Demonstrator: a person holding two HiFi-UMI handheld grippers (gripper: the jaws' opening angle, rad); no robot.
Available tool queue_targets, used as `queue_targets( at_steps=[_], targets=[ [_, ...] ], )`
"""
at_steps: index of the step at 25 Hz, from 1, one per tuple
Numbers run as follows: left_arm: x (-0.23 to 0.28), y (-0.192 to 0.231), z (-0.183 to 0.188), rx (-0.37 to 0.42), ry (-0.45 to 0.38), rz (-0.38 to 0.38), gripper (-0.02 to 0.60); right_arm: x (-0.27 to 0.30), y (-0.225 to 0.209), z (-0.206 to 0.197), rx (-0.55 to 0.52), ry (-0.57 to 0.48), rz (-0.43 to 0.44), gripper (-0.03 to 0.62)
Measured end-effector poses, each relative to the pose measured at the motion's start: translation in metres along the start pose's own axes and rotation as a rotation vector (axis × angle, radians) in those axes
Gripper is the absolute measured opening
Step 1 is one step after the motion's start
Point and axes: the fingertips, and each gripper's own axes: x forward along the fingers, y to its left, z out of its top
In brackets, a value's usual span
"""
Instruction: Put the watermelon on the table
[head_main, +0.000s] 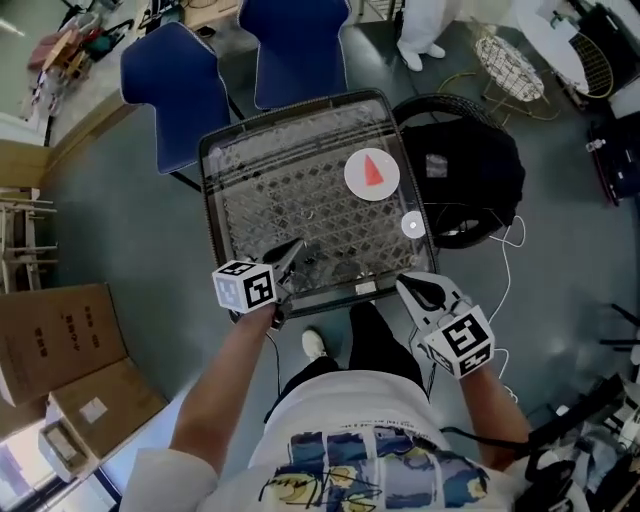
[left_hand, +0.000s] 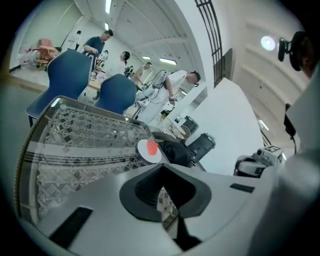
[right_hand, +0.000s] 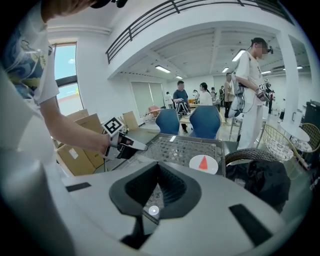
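The table (head_main: 210, 200) has a shiny, patterned top that looks like glass, set in a dark metal rim. The chairs (head_main: 175, 95) are smooth matt blue, the bag (head_main: 470, 175) matt black cloth. The boxes (head_main: 60, 340) are plain brown cardboard, and the basket (head_main: 510, 65) is thin wire.

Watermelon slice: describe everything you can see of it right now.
The watermelon slice is a small red triangular wedge, tip pointing away from the person, lying flat near the middle of a round white plate. The plate sits on the far right part of the patterned, shiny table. Only the plate touches it; the left gripper and right gripper are at the table's near edge, well clear. No rind or seeds can be made out.
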Motion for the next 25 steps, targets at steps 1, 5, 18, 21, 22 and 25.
queue_targets(
  at_steps=[1, 5, 18, 21, 22, 25],
  targets=[
    [-0.021, -0.006, -0.004, 0.017, -0.009, -0.017, 0.009, 0.0, 0.014, 0.001, -0.011, -0.004, 0.001, 0.009],
    [-0.114, -0.034, -0.019, 0.113, -0.052, -0.065, 0.009, 0.001, 0.081, 0.009, -0.033, -0.022, 0.01, 0.009],
    [-0.324, -0.175, -0.069, 0.446, -0.135, -0.208, 0.009, -0.038, 0.249, 0.034, -0.134, -0.106, 0.032, 0.009],
    [-0.341, -0.193, -0.075, 0.467, -0.143, -0.216, 0.009, -0.044, 0.273, 0.039, -0.171, -0.115, 0.045, 0.009],
    [-0.344, -0.197, -0.076, 0.473, -0.144, -0.215, 0.009, -0.046, 0.278, 0.041, -0.177, -0.121, 0.048, 0.009],
    [-0.351, -0.208, -0.077, 0.496, -0.165, -0.232, 0.009, -0.051, 0.291, 0.047, -0.191, -0.141, 0.056, 0.009]
  ],
)
